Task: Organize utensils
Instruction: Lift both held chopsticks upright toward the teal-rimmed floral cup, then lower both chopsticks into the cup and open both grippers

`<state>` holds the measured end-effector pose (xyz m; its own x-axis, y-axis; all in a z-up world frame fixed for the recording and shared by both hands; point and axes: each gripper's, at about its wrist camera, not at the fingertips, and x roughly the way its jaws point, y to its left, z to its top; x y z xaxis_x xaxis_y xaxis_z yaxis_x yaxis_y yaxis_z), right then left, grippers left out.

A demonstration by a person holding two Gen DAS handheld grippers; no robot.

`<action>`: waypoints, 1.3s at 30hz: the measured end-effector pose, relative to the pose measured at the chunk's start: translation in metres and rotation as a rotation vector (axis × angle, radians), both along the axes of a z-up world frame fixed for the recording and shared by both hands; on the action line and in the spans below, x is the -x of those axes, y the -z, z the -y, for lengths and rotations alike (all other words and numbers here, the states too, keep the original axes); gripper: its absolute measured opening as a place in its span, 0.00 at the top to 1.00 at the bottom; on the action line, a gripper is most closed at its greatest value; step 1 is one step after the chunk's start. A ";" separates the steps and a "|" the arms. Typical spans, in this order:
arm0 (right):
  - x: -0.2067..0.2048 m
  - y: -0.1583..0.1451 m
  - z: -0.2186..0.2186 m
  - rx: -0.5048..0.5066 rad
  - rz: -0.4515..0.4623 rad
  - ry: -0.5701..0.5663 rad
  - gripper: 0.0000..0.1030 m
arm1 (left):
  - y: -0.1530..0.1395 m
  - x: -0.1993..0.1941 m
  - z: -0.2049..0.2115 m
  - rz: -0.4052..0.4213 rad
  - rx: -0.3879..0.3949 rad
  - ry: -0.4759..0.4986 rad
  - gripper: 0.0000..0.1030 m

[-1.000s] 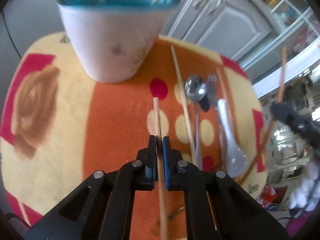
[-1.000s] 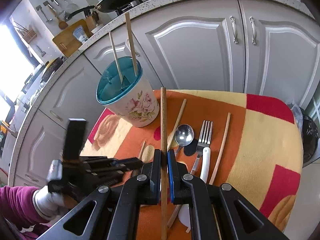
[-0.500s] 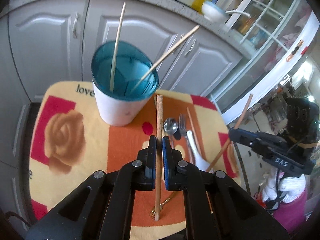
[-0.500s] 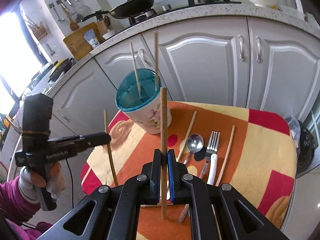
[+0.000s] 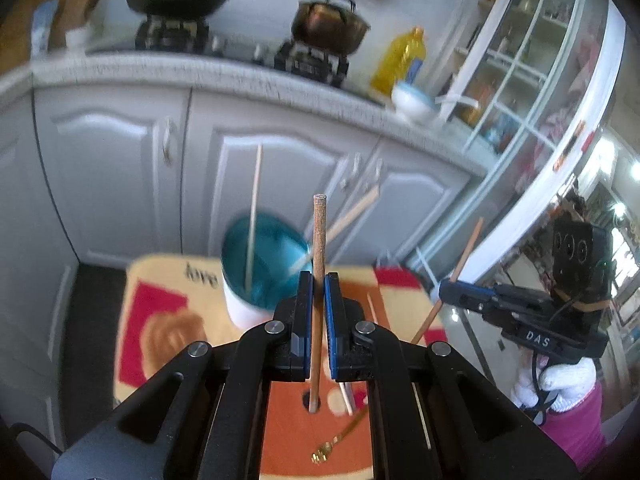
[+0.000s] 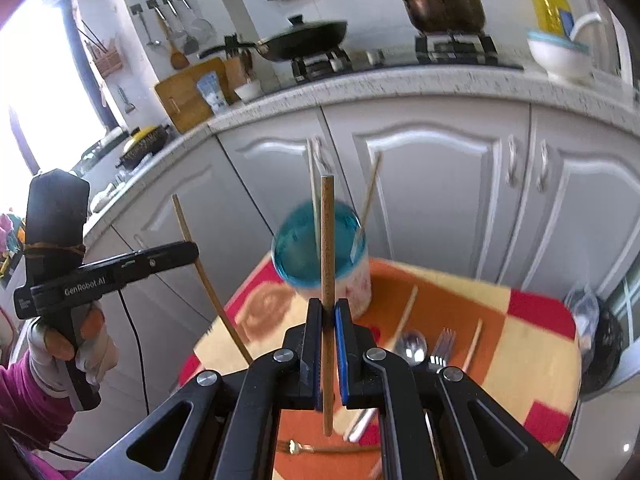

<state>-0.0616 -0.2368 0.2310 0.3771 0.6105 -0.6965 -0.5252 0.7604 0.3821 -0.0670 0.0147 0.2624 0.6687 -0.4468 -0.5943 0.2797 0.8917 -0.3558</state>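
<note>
My left gripper [image 5: 319,282] is shut on a wooden chopstick [image 5: 319,232] that stands upright, high above the table. My right gripper [image 6: 328,314] is shut on a second chopstick [image 6: 327,240], also upright. Below stands a white floral cup [image 6: 360,280] with a teal inside [image 5: 272,256] and two chopsticks leaning in it. Each gripper shows in the other's view: the right gripper [image 5: 444,292] at the right, the left gripper [image 6: 192,250] at the left. A spoon [image 6: 412,344], a fork [image 6: 444,344], two loose chopsticks [image 6: 406,312] and a gold fork [image 6: 296,446] lie on the cloth.
The small table wears an orange, yellow and red cloth [image 6: 520,340]. White cabinet doors [image 6: 432,200] rise close behind it, under a counter with a stove, a wok [image 6: 304,38], a pot and a bowl. A dark bin [image 6: 600,340] sits right of the table.
Both grippers have risen with their chopsticks, the left one more. The cup and table now sit lower and smaller in both views, and the counter top has come into sight.
</note>
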 end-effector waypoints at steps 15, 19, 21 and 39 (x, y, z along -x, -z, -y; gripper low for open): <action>-0.094 -0.063 -0.067 -0.045 0.116 0.036 0.94 | -0.039 -0.088 -0.013 0.129 -0.108 -0.137 0.96; -0.119 -0.058 -0.085 -0.003 0.149 0.052 0.94 | -0.024 -0.107 -0.009 0.118 -0.128 -0.151 0.96; -0.128 -0.049 -0.091 0.015 0.156 0.066 0.94 | -0.015 -0.113 -0.005 0.110 -0.141 -0.152 0.96; -0.149 0.000 -0.095 0.030 0.097 0.078 0.94 | 0.050 -0.127 0.007 -0.019 -0.158 -0.140 0.96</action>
<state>0.0878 -0.1421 0.2307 0.4897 0.5559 -0.6717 -0.4972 0.8109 0.3087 0.0604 0.0073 0.2120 0.7060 -0.2509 -0.6623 0.1440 0.9664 -0.2127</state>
